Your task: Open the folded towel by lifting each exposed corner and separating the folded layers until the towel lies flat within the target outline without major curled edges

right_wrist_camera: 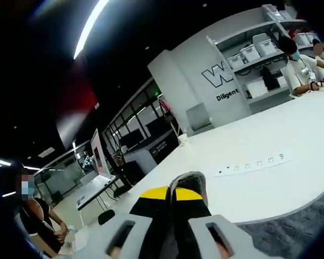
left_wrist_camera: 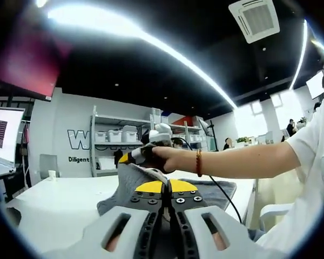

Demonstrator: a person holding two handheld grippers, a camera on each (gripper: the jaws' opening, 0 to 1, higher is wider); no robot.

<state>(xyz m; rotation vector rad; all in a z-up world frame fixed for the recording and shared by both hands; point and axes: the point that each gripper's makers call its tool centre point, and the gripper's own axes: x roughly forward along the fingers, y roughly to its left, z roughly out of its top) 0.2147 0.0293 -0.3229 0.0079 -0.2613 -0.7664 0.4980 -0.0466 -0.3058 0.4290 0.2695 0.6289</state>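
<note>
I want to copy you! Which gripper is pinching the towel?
The right gripper: grey towel sticks up between its yellow tips. The left gripper has shut tips with no cloth between them.

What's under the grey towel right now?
The grey towel lies on the white table. Both grippers pinch raised folds; whatever lies beneath the cloth, any target outline included, is covered.

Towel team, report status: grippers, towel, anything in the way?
Left gripper shut on towel. Right gripper shut on towel, a fold lifted. Towel not yet flat. Nothing in the way.
</note>
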